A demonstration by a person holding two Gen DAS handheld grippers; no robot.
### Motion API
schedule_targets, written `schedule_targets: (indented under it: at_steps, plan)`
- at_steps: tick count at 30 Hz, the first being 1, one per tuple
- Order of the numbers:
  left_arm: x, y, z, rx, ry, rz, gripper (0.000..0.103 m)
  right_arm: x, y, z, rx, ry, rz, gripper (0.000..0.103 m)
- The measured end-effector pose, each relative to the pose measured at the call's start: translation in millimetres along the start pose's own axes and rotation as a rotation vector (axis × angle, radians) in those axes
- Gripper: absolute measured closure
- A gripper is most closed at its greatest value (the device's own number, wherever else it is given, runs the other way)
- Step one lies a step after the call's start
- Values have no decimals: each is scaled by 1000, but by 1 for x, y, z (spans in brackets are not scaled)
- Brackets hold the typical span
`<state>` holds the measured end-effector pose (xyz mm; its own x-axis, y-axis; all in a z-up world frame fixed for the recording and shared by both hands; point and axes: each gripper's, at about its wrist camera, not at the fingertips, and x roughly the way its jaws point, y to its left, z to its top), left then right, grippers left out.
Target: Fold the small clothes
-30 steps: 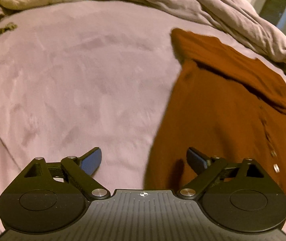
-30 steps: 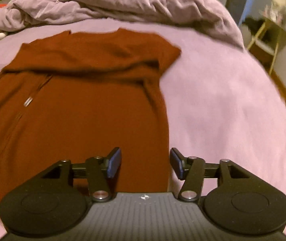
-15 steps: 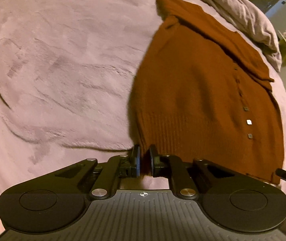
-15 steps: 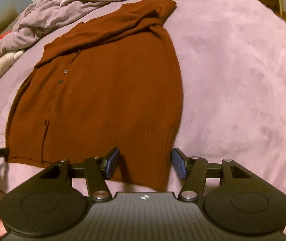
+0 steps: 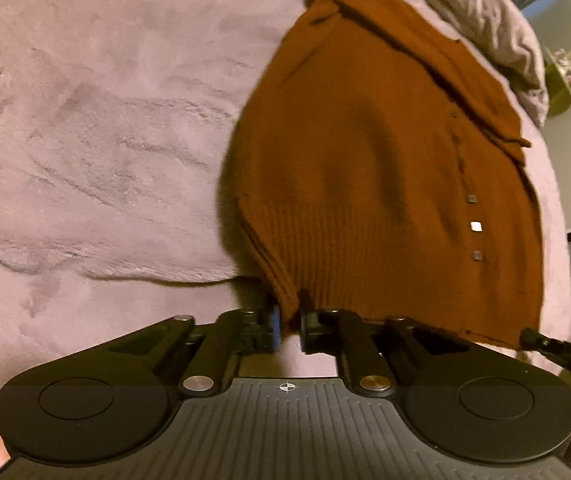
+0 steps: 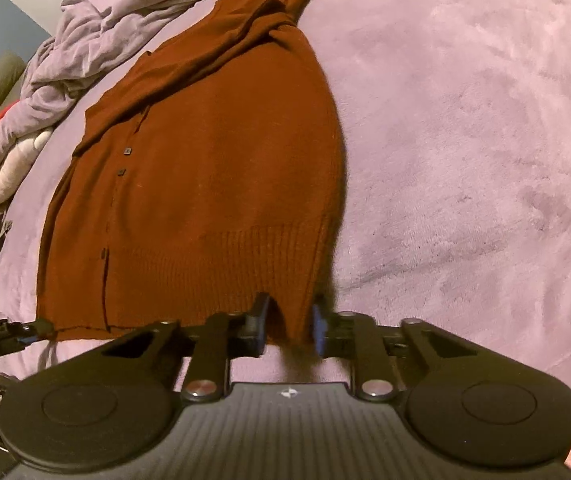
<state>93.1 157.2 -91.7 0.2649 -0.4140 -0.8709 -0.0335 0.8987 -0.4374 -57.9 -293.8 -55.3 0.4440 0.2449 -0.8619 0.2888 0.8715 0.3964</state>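
A rust-brown knitted cardigan (image 5: 365,160) lies flat on the lilac bed cover (image 5: 105,140), buttons up and ribbed hem nearest me. My left gripper (image 5: 289,322) is shut on the hem's left corner, and the pinched fabric rises a little off the cover. In the right wrist view the same cardigan (image 6: 213,168) stretches away from me. My right gripper (image 6: 290,326) is at the hem's right corner. Its jaws are closing, with a bunched strip of ribbing squeezed between the pads.
A crumpled lilac duvet (image 6: 105,12) is heaped past the cardigan's collar. A pale plush toy (image 6: 9,168) lies at the bed's left side. Beyond the bed's right edge stand a small side table (image 5: 565,76) and dark floor.
Both grippers tipped down to the hem. The left jaws went from wide open to shut on the left corner. The right jaws narrowed onto the right corner, bunching the fabric.
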Motion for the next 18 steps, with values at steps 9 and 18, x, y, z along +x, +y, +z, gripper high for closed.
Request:
schedule_targets:
  at_steps: [9,18]
  plan:
    - [-21,-6,7,-17,-53,-84,97,-3,-3,1,31,-2,80,98]
    - [-72,-43,68,41,-262,-163,97,-21,10,46,85,-122,254,98]
